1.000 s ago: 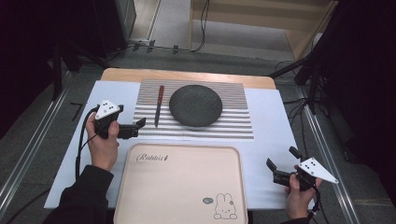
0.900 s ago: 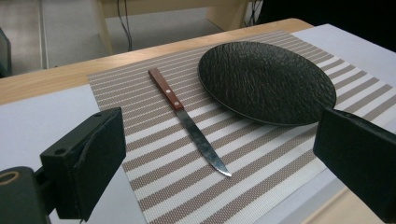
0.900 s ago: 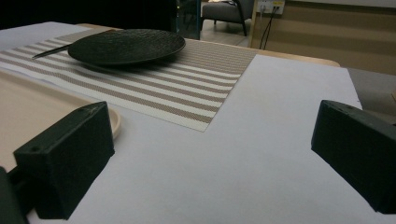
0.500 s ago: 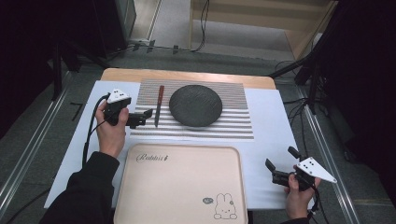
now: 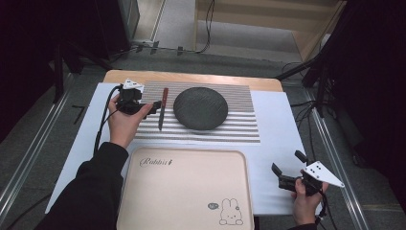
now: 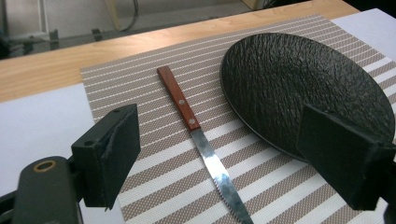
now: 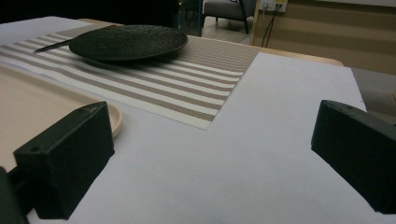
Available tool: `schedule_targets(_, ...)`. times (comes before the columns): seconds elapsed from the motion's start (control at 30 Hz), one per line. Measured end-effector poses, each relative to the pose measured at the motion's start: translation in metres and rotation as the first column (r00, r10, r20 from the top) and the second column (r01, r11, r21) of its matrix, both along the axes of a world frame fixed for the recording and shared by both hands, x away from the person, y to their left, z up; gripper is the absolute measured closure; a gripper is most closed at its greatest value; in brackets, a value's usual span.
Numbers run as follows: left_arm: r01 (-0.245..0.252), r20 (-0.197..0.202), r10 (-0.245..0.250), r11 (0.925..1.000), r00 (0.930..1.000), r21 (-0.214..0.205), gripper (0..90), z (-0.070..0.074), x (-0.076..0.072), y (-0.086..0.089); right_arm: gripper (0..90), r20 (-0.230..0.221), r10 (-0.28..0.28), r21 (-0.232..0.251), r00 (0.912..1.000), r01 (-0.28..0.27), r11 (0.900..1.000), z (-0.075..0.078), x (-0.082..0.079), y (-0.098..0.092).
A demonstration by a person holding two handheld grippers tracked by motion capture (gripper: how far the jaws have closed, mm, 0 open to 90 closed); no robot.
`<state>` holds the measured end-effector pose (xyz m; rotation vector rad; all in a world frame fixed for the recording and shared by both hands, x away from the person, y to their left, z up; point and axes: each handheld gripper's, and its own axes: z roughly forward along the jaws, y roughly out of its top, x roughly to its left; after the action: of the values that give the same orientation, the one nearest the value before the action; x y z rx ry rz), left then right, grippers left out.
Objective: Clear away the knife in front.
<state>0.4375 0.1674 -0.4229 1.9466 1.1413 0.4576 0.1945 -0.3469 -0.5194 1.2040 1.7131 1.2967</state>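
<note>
So the left gripper [image 5: 152, 107] is up over the left edge of the striped placemat [image 5: 239, 129], jaws spread wide apart with nothing between them. In the left gripper view the knife [image 6: 198, 135] lies on the mat right between the two jaws but lower down, not touched by either one. It's got a reddish wooden handle pointing toward the far edge of the table and a serrated blade pointing back toward the person. Just beside the knife, on its right, sits the black textured plate [image 5: 200, 108], also on the mat, and as far as I can tell the two aren't touching. The mat lies on a white sheet [image 5: 282, 143] that covers most of the wooden table [image 5: 191, 76]. Closer to the person there's a big beige tray [image 5: 184, 191] with "Rabbit" written on it and a little bunny drawing in the corner, nothing in it. The right gripper [image 5: 286, 168] is well away from all that, down at the near right corner over the white sheet, just beside the tray's right edge. Its jaws are wide apart too and hold nothing; the right gripper view looks across the sheet toward the plate [image 7: 128, 42] in the distance.
</note>
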Motion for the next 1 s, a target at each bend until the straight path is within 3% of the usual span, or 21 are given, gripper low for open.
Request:
schedule_targets(0.4, -0.015, -0.113, 0.025, 0.9957, 0.9933, 0.091, 27.6, -0.008, 0.034, -0.026, 0.0, -0.002, 0.002, -0.001, 1.0, -0.002, 1.0, 0.0, 0.0, 0.0)
schedule_targets(0.63, -0.024, -0.193, 0.048, 0.9917, 0.98, 0.126, 38.9, -0.017, 0.054, -0.037, 0.0, -0.001, -0.004, 0.011, 1.0, 0.004, 0.9999, 0.0, 0.0, -0.001)
schedule_targets(1.0, -0.037, -0.276, 0.083, 0.9852, 0.9577, 0.168, 51.5, -0.034, 0.074, -0.044, 0.0, -0.001, -0.003, 0.011, 1.0, 0.003, 0.9999, 0.0, 0.0, -0.001)
